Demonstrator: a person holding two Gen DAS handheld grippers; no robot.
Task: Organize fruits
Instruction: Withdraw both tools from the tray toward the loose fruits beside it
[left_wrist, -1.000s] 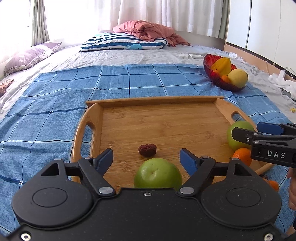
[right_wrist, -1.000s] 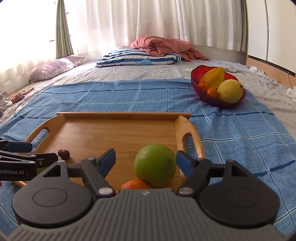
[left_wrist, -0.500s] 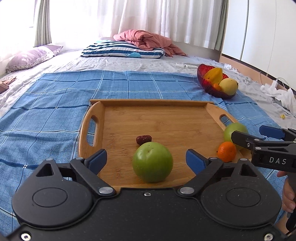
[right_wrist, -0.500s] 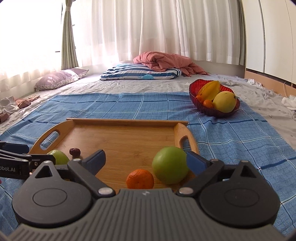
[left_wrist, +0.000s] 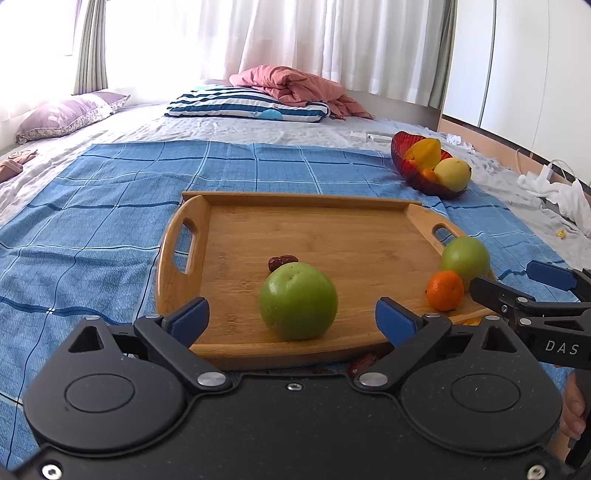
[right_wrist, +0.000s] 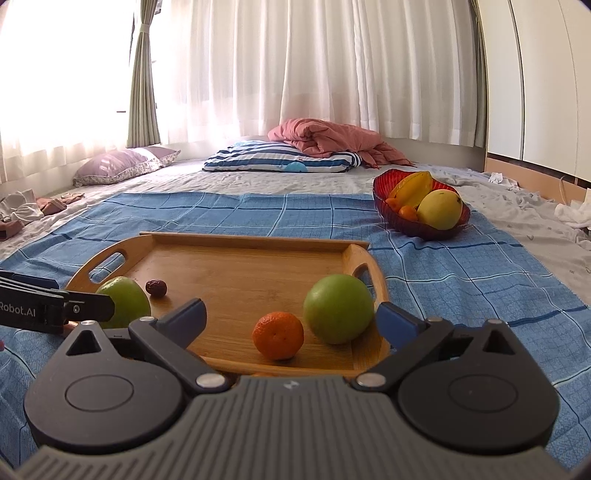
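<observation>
Peeking below the tray (left_wrist: 288, 354), only the left view shows a stray date (left_wrist: 364, 363); both grippers (left_wrist: 291, 319) (right_wrist: 291, 319), wide open and empty, have drawn back

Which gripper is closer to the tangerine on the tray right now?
Right. The right gripper is open just in front of the tangerine. The left gripper is open in front of a green apple, farther to the tangerine's left.

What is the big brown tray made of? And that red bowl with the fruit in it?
The tray looks like bamboo or light wood with a smooth finish: fine straight grain, joined strips. The red bowl seems to be glass or clear plastic: light glows through its ribbed wall. Which one, the pictures cannot settle.
</observation>
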